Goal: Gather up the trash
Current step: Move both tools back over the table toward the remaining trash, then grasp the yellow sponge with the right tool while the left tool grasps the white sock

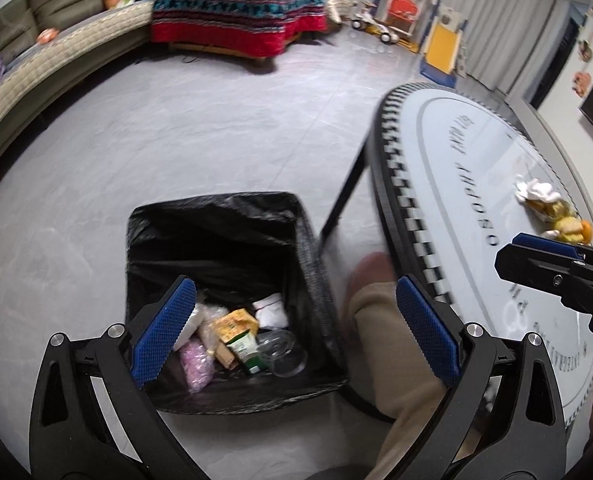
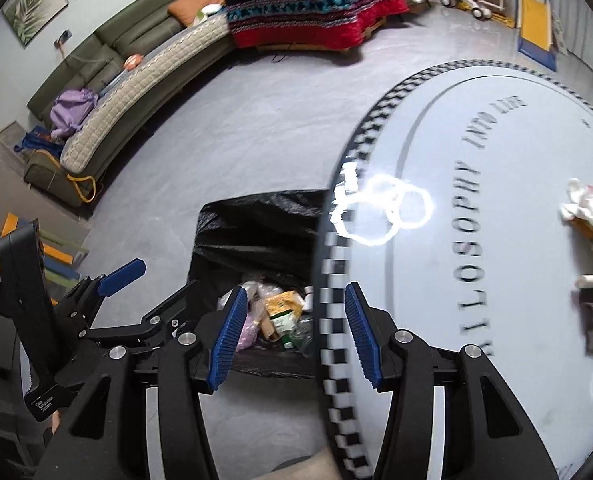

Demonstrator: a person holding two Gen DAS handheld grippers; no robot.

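A bin lined with a black bag (image 1: 216, 216) stands on the floor beside a round table (image 1: 456, 152). In it lie a yellow carton (image 1: 236, 324), a clear plastic cup (image 1: 282, 354) and white and pink wrappers. My left gripper (image 1: 296, 320) hangs over the bin, open wide, with nothing between its blue pads. My right gripper (image 2: 294, 320) is open and holds nothing, over the table's chequered rim (image 2: 332, 320) and the bin (image 2: 256, 220). Crumpled white and yellow trash (image 2: 592, 208) lies on the table to the right, also in the left wrist view as trash (image 1: 552, 208).
A person's leg in beige trousers (image 1: 396, 352) is between bin and table. A black table leg (image 1: 340, 208) stands close to the bin. A curved sofa (image 2: 136, 80), a low table under a red patterned blanket (image 1: 236, 8) and toys (image 1: 408, 12) are at the back.
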